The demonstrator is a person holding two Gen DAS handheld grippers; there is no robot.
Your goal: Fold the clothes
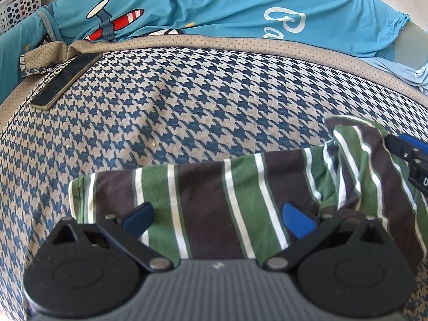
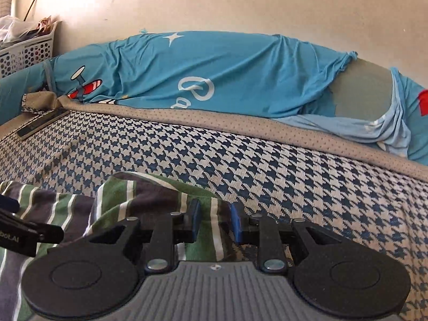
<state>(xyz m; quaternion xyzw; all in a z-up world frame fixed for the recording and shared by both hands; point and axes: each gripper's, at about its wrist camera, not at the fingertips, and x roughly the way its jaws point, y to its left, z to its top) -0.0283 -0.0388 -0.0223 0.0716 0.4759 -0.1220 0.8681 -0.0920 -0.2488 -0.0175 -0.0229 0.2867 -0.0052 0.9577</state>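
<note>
A green, brown and white striped garment (image 1: pixel 203 184) lies on the houndstooth bed cover (image 1: pixel 160 101), near the front edge. My left gripper (image 1: pixel 218 220) is open, its blue pads spread wide over the flat left part of the garment. At the right edge of that view, the garment's right end is bunched and raised at my right gripper (image 1: pixel 409 157). In the right wrist view, my right gripper (image 2: pixel 216 219) is shut on a fold of the striped garment (image 2: pixel 149 190), with cloth pinched between its blue pads. The left gripper (image 2: pixel 16 230) shows at the far left.
A dark phone (image 1: pixel 65 80) lies at the cover's back left corner. Behind it, blue bedding with an aeroplane print (image 1: pixel 214 8) runs along the wall. A white perforated basket (image 2: pixel 24 50) stands at the back left. Bare houndstooth cover (image 2: pixel 294 176) stretches to the right.
</note>
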